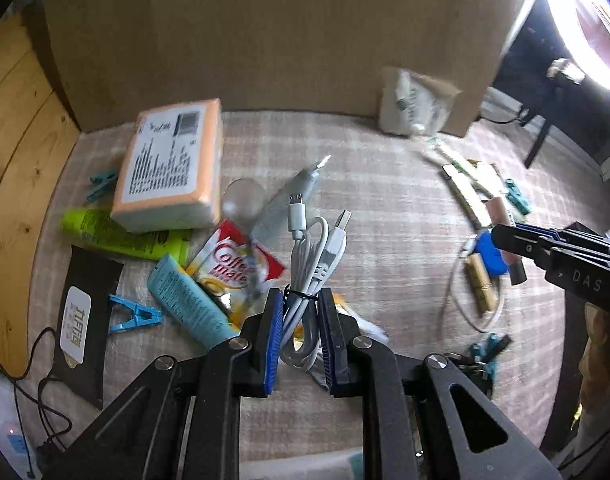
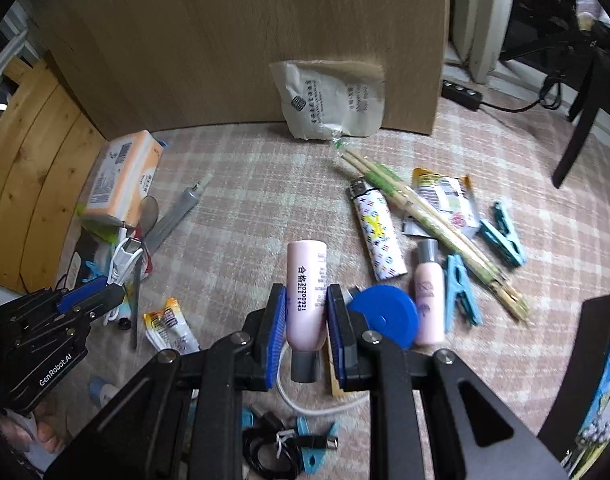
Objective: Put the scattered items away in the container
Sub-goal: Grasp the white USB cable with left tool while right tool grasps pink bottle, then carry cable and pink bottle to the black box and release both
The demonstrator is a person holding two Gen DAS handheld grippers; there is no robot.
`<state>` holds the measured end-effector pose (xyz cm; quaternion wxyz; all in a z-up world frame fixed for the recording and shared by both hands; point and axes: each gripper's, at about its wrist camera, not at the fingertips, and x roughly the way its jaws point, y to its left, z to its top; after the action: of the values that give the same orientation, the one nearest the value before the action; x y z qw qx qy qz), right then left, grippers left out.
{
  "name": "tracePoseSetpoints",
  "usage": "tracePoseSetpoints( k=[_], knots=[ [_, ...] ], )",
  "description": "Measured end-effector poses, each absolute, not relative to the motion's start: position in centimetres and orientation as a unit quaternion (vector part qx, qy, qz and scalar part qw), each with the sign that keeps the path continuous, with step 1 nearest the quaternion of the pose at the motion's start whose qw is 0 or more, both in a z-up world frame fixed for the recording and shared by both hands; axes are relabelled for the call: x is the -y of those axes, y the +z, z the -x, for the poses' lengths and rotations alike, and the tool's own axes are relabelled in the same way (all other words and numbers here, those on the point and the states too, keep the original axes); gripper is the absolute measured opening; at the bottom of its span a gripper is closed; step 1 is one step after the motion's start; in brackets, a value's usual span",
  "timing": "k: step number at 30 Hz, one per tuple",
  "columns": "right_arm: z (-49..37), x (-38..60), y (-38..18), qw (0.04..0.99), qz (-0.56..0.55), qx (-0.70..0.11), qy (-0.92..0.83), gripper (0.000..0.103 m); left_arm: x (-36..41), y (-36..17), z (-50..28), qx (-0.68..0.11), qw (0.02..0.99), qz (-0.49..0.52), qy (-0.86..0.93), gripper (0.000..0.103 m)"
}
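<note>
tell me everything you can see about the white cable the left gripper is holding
The white USB cable is coiled into a long bundle, cinched midway by a thin black tie. It looks like smooth plastic. Two plugs stick out at the far end, one small, one a wider metal USB plug. The left gripper is shut on it, blue pads pressing both sides, and it appears raised over the clutter on the checked cloth.

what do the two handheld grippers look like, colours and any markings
Both grippers, left and right, are matte black linkage frames with silver pivot screws and triangular cut-outs. Each has two fingers faced with ribbed blue pads. White lettering reads "GenRobot.AI" on the left body and "DAS" on the right. No sleeves show.
</note>
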<state>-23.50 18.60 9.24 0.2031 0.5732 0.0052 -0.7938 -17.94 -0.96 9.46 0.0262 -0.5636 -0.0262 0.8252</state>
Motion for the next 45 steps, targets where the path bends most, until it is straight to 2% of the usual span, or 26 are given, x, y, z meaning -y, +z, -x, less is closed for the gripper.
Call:
tracePoseSetpoints(
  k=[10,18,33,43,44,45],
  knots=[
    [20.6,-24.8,13.1,0.174,-0.541,0.021,-0.822,0.02,-4.5,12.2,17.4,0.018,0.085,0.54,0.837,0.016],
    [16.8,-33.4,15.0,0.112,-0.521,0.05,-0.845,0.02,-10.0,14.0,16.0,-0.002,0.143,0.53,0.836,0.016],
    [8.0,-51.3,15.2,-0.05,-0.5,0.127,-0.855,0.02,-26.6,15.4,11.9,-0.045,0.297,0.528,0.794,0.016],
    [4.6,-58.0,15.4,-0.121,-0.49,0.154,-0.849,0.02,-36.2,16.8,7.3,-0.097,0.378,0.514,0.764,0.017],
    [4.4,-58.3,15.3,-0.125,-0.49,0.155,-0.848,0.02,-36.6,16.8,7.0,-0.098,0.382,0.515,0.761,0.017],
    [4.2,-58.6,15.3,-0.128,-0.491,0.157,-0.847,0.02,-37.1,16.8,6.8,-0.098,0.388,0.518,0.756,0.021]
  ],
)
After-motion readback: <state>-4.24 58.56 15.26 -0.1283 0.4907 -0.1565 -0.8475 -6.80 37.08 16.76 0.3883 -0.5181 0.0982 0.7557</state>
